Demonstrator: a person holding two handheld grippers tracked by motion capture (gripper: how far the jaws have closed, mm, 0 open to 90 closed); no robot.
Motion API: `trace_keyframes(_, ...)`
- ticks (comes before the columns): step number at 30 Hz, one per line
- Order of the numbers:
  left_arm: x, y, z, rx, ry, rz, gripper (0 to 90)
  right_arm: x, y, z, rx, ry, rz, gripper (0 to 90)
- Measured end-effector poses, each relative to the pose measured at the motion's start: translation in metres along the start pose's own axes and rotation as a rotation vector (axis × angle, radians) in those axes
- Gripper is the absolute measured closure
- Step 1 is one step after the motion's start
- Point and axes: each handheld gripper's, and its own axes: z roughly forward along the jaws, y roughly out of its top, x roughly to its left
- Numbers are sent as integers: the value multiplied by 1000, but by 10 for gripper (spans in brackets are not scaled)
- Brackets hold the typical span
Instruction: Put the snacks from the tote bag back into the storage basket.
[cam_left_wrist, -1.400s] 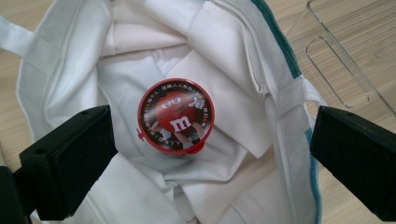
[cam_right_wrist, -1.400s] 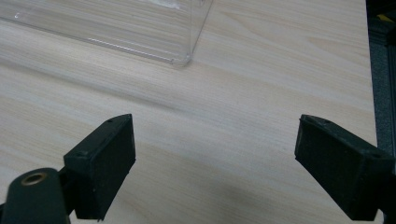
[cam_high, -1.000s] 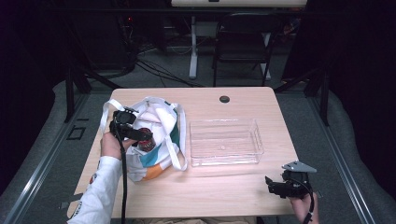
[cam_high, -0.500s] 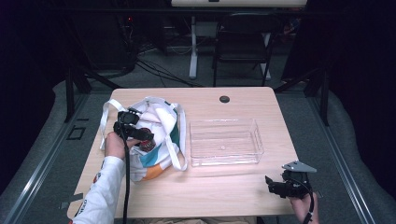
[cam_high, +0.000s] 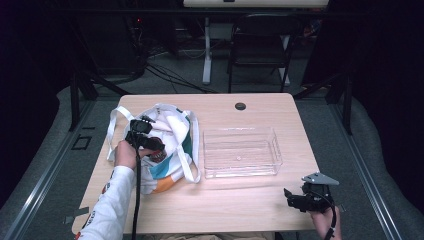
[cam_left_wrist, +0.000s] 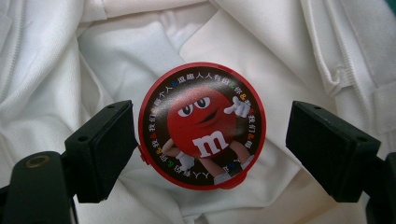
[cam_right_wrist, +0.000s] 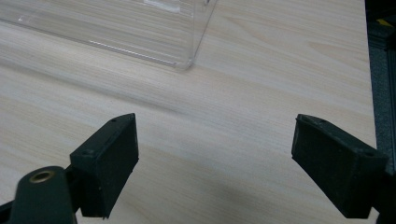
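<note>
Left gripper (cam_high: 150, 149): it is over the open white bag (cam_high: 170, 130), at the left part of the table (cam_high: 250, 210). In the high view its tips are hard to separate from the dark body and the hand.
Left jaws: they have just been closing, with the round tin between them. In the left gripper view one pad (cam_left_wrist: 105, 144) is at the tin's rim, maybe touching; the other pad (cam_left_wrist: 327, 149) is apart from it. So it is not a full grip yet.
Round tin (cam_left_wrist: 202, 126): red rim, dark lid with a red cartoon candy figure and a ring of small characters, too small to read. It lies flat on white cloth inside the bag. In the high view it is only a small red-dark spot (cam_high: 158, 154) below the gripper.
Bag: white with teal and orange areas; straps lie loose on the table. Its near part is covered by the person's sleeve (cam_high: 112, 200).
Right gripper (cam_high: 295, 200): it is held near the table's near right corner, well apart from the bag.
Right jaws: wide open, nothing between them, bare wood under them.
Clear tray (cam_high: 240, 150): in the middle of the table, just beside the bag. The right gripper view cuts it off; one corner (cam_right_wrist: 187, 60) is visible.
Dark disc (cam_high: 240, 106): near the far edge; I cannot tell what it is.
</note>
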Motion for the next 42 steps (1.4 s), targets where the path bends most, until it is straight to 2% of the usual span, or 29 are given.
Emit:
trace_keyframes(10, 0, 2, 9, 33, 28, 7, 220, 1, 0, 0, -5, 0, 1, 144)
trace_keyframes(14, 1, 2, 10, 30, 10, -1, 206, 1, 0, 0, -2, 2, 0, 143)
trace_keyframes(20, 3, 1, 12, 39, 21, 3, 249, -1, 0, -3, -11, -13, 6, 143)
trace_keyframes(30, 1, -1, 12, 29, 27, 21, 256, -1, 0, -2, -13, -2, -1, 143)
trace_keyframes(39, -1, 0, 11, 37, 35, 40, 256, -1, 0, -2, -15, -13, -3, 143)
trace_keyframes(42, 0, -1, 10, 36, 29, 29, 256, 0, 0, -3, -19, -9, -5, 143)
